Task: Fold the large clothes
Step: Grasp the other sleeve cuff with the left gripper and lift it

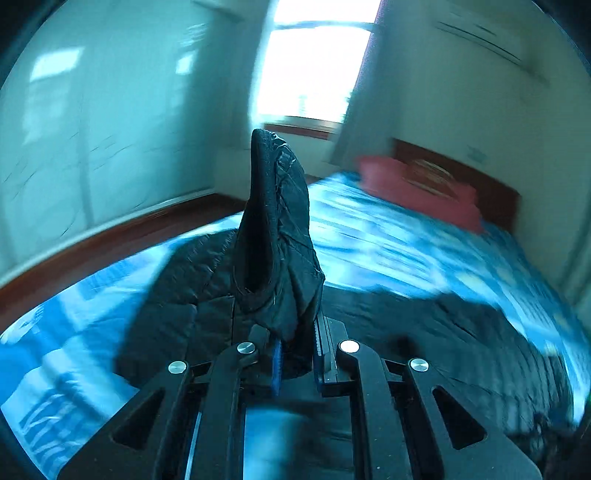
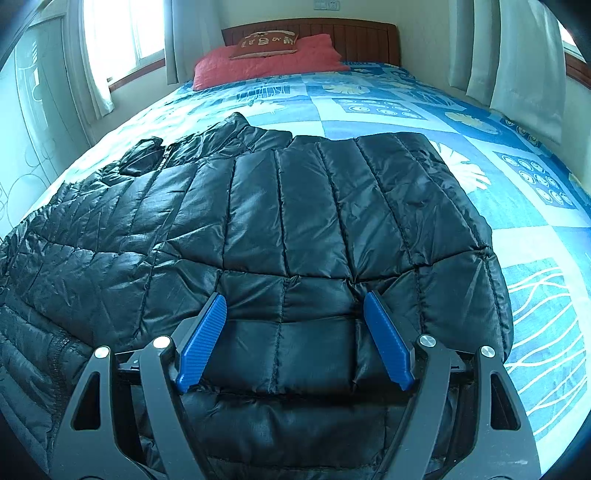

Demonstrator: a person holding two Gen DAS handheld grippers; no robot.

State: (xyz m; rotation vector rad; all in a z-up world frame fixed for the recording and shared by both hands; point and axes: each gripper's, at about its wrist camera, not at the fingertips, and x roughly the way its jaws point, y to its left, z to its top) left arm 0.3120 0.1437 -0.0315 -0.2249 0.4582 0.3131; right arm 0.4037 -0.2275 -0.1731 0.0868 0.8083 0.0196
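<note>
A black quilted puffer jacket (image 2: 295, 221) lies spread on a bed with a blue patterned cover (image 2: 388, 107). My right gripper (image 2: 295, 306) is open, its blue fingertips (image 2: 205, 336) resting on the jacket's near part, one on each side of a quilted panel. My left gripper (image 1: 295, 354) is shut on a sleeve cuff of the jacket (image 1: 277, 236), which stands up between the fingers above the bed. The rest of the jacket (image 1: 177, 295) lies below it. The left wrist view is blurred by motion.
A red pillow (image 2: 266, 62) with a brown cushion lies at the wooden headboard (image 2: 351, 35). Windows with curtains (image 2: 517, 55) flank the bed. In the left wrist view a pale wardrobe (image 1: 92, 129) and brown floor (image 1: 110, 236) lie beyond the bed's edge.
</note>
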